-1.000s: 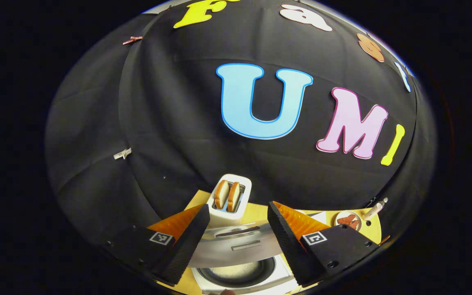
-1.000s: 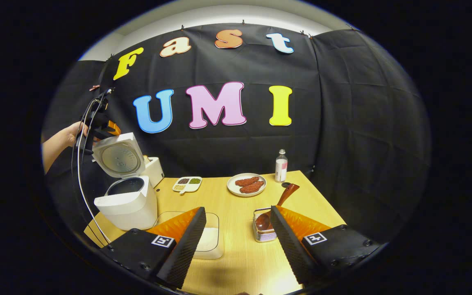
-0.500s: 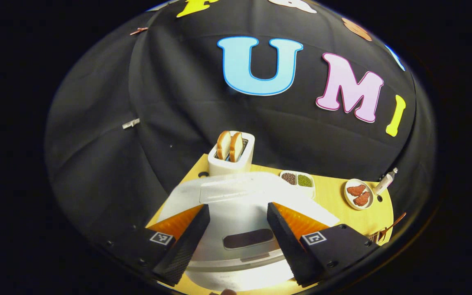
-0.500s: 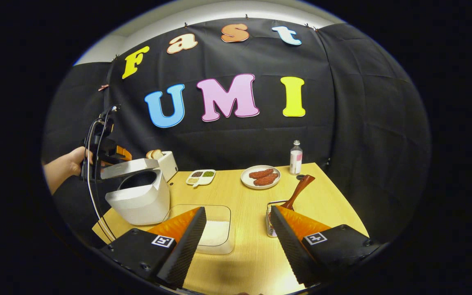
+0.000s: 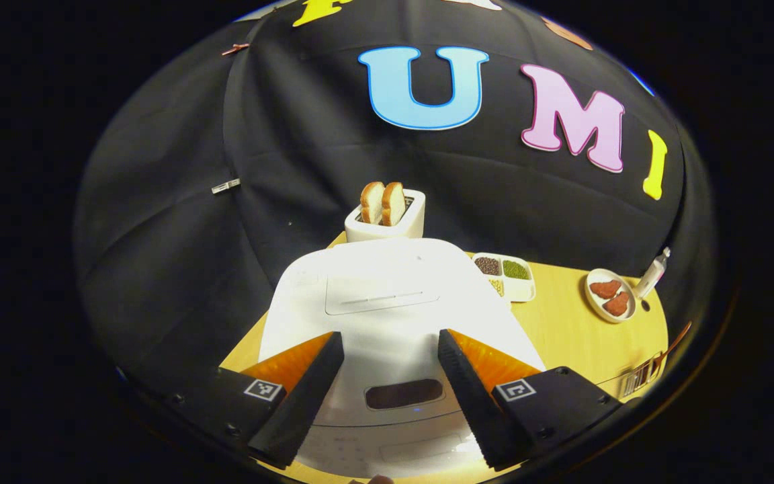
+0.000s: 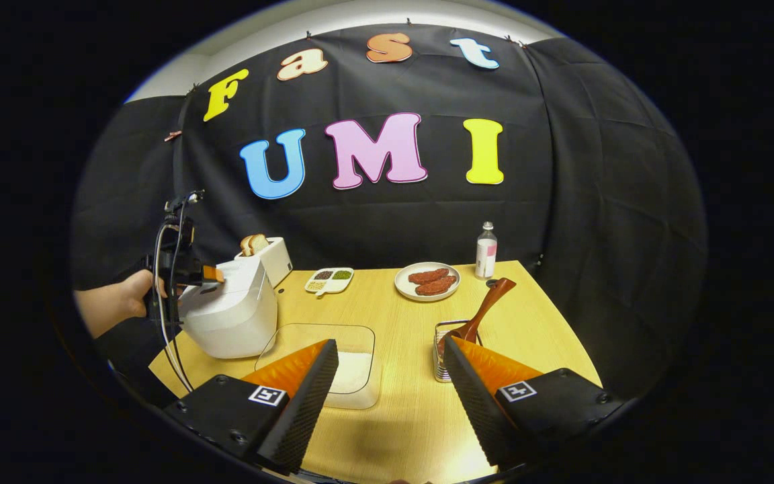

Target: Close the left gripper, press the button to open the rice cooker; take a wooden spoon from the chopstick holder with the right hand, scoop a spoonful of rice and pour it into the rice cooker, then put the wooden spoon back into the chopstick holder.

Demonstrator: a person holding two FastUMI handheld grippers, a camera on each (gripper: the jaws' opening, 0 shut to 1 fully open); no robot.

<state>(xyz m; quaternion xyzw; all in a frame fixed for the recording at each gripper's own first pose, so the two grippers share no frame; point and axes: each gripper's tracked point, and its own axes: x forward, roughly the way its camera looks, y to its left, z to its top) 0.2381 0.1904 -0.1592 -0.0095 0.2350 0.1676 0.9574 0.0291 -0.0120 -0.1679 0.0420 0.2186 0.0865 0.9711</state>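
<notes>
Black cloth backs a yellow wooden table (image 6: 400,323) on which everything stands. At the left of the right gripper view sits the white rice cooker (image 6: 232,312), its lid down. A hand (image 6: 128,299) at the far left edge holds the left gripper (image 6: 209,275) against the cooker's top rear edge; from that distance I cannot tell whether it touches. In the left gripper view that gripper's fingers (image 5: 306,390) stand spread apart at the bottom of the frame with nothing between them, and the cooker's lid (image 5: 387,316) lies just beyond and between them, its dark display window low in the centre.

The right gripper (image 6: 387,396) hangs low over the near part of the table, jaws wide apart and holding nothing. Just past its left finger is a clear container of rice (image 6: 347,366); just past its right finger stands the wire chopstick holder (image 6: 444,346), with the wooden spoon (image 6: 488,306) in it, handle leaning up to the right.

Behind the cooker stands a toaster (image 5: 387,218) with two slices of bread. Farther back are a divided dish of beans (image 6: 330,279), a plate of meat (image 6: 431,281) and a small bottle (image 6: 486,252).
</notes>
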